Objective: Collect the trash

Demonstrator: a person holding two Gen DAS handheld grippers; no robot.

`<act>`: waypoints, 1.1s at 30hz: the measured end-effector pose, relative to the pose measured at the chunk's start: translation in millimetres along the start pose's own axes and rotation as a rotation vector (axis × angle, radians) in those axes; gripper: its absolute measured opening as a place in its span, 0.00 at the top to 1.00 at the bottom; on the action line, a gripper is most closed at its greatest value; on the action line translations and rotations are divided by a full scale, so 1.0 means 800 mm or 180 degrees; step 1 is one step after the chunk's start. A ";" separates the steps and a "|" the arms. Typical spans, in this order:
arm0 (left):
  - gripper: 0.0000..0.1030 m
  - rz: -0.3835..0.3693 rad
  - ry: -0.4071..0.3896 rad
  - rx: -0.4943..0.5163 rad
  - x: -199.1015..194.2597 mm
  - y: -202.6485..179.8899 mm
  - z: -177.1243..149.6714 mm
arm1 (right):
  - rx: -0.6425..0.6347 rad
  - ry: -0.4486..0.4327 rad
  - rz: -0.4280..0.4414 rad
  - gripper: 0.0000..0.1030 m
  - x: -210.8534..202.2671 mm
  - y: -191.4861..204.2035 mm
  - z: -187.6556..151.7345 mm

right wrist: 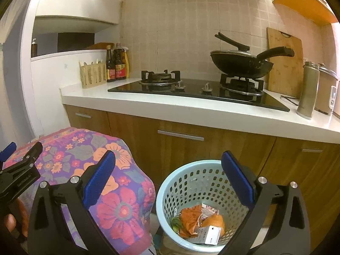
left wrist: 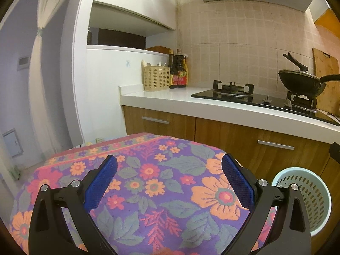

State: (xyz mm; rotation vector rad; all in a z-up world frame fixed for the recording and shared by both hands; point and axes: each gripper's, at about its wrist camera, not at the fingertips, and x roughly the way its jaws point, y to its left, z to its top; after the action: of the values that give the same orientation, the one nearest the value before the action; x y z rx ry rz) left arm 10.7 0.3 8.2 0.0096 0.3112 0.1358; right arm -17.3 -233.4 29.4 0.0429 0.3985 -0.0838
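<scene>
A pale blue perforated basket (right wrist: 187,182) stands on the floor in front of the cabinets, and it holds trash (right wrist: 197,223): orange wrappers, a small white carton and a green scrap. My right gripper (right wrist: 167,176) hangs open above the basket and the edge of a flower-patterned cloth (right wrist: 119,208), with nothing between its blue pads. My left gripper (left wrist: 170,180) is open over the same floral cloth (left wrist: 153,191), empty. The basket (left wrist: 308,195) shows at the lower right of the left wrist view. The left gripper (right wrist: 19,165) also appears at the left edge of the right wrist view.
A white counter (right wrist: 191,110) carries a black gas hob (right wrist: 201,89), a lidded wok (right wrist: 240,63), sauce bottles (right wrist: 116,65), a cutlery basket (right wrist: 92,75), a steel flask (right wrist: 309,89) and a cutting board (right wrist: 284,63). Wooden cabinet doors (right wrist: 180,148) stand behind the basket.
</scene>
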 end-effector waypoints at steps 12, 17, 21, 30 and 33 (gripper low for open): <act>0.07 0.0076 -0.0013 0.0123 0.001 -0.008 -0.004 | 0.0028 0.0024 -0.0096 0.08 -0.003 -0.008 0.003; 0.07 0.0108 -0.0039 0.0157 -0.001 -0.011 -0.005 | -0.0054 -0.0074 -0.0145 0.07 -0.012 -0.001 0.006; 0.07 0.0112 -0.0026 0.0149 -0.001 -0.011 -0.005 | -0.0085 -0.0100 -0.0150 0.08 -0.015 0.001 0.007; 0.07 0.0018 0.0001 0.0155 -0.002 -0.014 -0.005 | -0.0048 -0.0066 -0.0129 0.07 -0.013 -0.001 0.005; 0.07 0.0018 0.0015 0.0138 -0.001 -0.013 -0.005 | -0.0012 -0.0036 -0.0096 0.07 -0.012 -0.003 0.003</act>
State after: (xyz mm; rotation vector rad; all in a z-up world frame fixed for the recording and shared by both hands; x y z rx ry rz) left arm 10.0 -9.9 4.3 0.0531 0.3187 0.1346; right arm -25.2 -234.9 35.0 0.0326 0.3879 -0.1130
